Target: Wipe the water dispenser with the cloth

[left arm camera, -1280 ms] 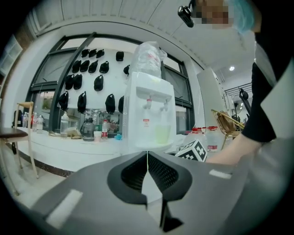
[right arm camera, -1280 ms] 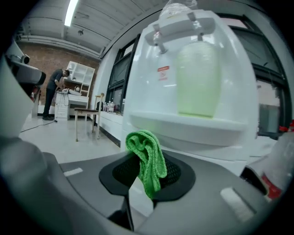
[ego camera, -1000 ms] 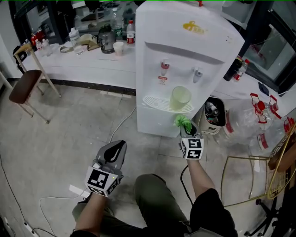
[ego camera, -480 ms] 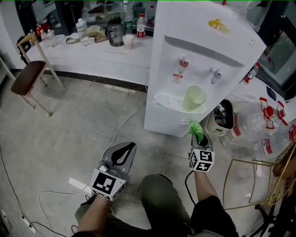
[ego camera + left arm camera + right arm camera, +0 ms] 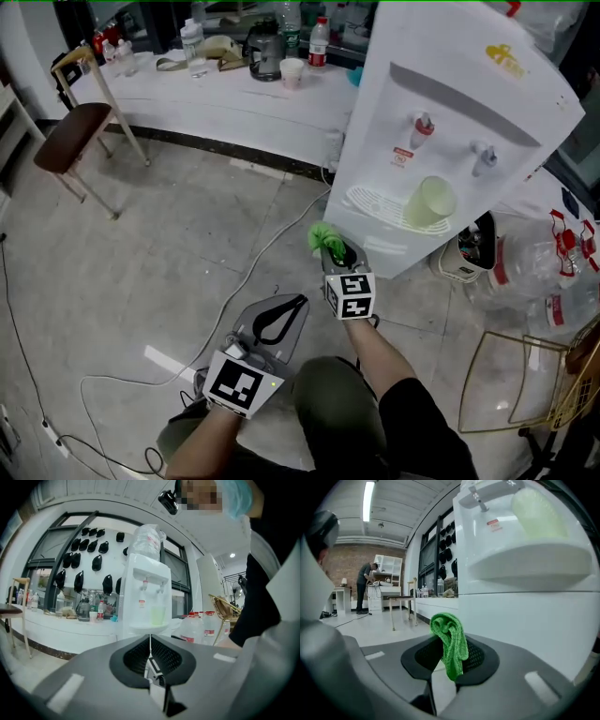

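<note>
Near the white water dispenser (image 5: 469,103) standing on the floor (image 5: 169,234), the right tool (image 5: 336,253) is clamped on a bunched green cloth (image 5: 323,234), close to the dispenser's lower front. Lower down, the left tool (image 5: 284,311) has its jaws together, holding nothing

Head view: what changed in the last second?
The right tongs, still shut on the green cloth, swung left across the water dispenser's lower front, from under the cup to its left bottom corner. The left tongs stayed low, shut and empty; the cup stayed on the tray.
</note>
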Motion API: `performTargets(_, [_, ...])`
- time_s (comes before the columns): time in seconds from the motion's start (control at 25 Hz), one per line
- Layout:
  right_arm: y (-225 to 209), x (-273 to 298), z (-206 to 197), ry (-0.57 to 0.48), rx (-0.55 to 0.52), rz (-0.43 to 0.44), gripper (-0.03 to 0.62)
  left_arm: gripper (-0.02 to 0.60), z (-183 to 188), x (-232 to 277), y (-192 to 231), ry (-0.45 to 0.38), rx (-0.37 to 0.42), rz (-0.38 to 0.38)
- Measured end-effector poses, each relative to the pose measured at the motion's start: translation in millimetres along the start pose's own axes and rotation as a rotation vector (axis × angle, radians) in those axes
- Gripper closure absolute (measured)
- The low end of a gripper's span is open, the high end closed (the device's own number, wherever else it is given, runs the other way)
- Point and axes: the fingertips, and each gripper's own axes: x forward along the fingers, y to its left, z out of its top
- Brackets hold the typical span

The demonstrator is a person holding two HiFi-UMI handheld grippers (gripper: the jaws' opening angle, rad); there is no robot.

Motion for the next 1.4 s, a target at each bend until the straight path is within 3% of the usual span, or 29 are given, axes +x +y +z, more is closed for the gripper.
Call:
performTargets(0.16, [-15.4, 14.3, -4.5, 0.036, 0.010, -0.042, 0.499, 0.578, -0.5, -3.9, 2.2, -0.001, -0.014, 0.004])
performTargets(0.4, [-56.9, -22.4, -13.4, 0.034, -0.020, -0.092, 0.499, 0.578, 5.8, 0.0, 8.8, -0.033, -0.028, 0.018])
performTargets(0.8, [-184.0, -124.5, -45.8, 0.097, -0.035, -0.318, 0.499, 0.578, -5.2, 14.5, -13.1, -0.001, -0.006, -0.048])
performTargets(1.12, [-243.5, -174.4, -62.9, 0.119, 0.060, -0.523, 0.499, 0.578, -5.8, 13.0, -13.6, -0.006, 0.001, -0.046])
performTargets(1.24, [-230.3, -174.5, -72.1, 0.140, 0.058, -0.510, 0.499, 0.578, -3.4, 11.5, -11.8, -0.011, 0.003, -0.040])
performTargets(1.4, [-167.7, -145.8, -84.0, 0.162, 0.015, -0.357, 0.499, 0.578, -4.0, 9.6, -9.4, -0.008, 0.003, -0.033])
